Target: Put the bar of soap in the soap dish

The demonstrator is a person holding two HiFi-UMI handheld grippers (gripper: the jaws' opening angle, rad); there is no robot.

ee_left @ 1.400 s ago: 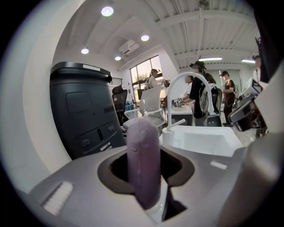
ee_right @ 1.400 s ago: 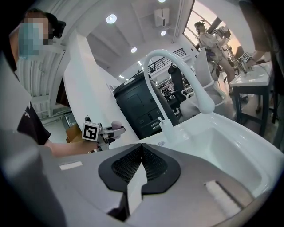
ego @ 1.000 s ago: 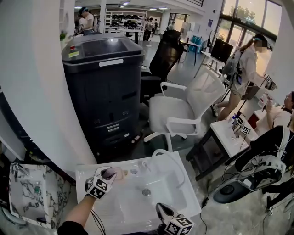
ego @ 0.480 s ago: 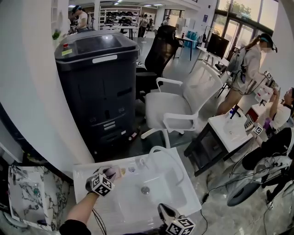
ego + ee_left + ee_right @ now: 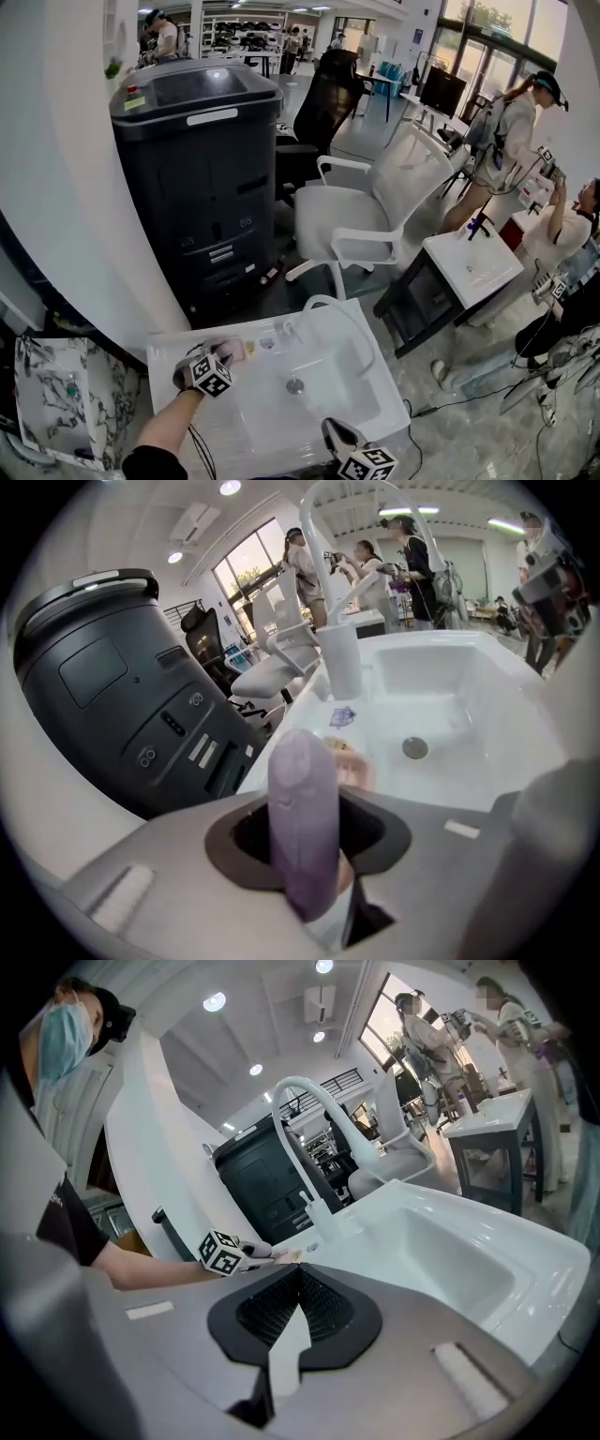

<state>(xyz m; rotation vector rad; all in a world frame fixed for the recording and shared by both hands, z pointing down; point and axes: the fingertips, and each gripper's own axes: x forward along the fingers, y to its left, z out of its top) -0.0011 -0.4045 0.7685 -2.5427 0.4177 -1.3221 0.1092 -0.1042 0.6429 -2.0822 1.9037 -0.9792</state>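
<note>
A purple bar of soap (image 5: pixel 300 780) stands on edge between the jaws of my left gripper (image 5: pixel 306 834), which is shut on it. Just beyond the soap, a pale pink soap dish (image 5: pixel 358 767) lies on the white sink's (image 5: pixel 469 691) back ledge, near the faucet base (image 5: pixel 339 658). In the head view the left gripper (image 5: pixel 217 364) hangs low over the sink's far left corner. My right gripper (image 5: pixel 294 1314) is shut with nothing in it, near the sink's front edge (image 5: pixel 339 439). From there the left gripper's marker cube (image 5: pixel 223 1252) shows across the basin.
The drain (image 5: pixel 295 385) sits mid-basin and the white arched faucet (image 5: pixel 330 311) rises at the back. Behind the sink stand a big black machine (image 5: pixel 202 159) and a white chair (image 5: pixel 366 220). A second sink stand (image 5: pixel 469 267) and people are at the right.
My left gripper has come down toward the sink's back ledge with the soap still in it. The right gripper has stayed about where it was.
</note>
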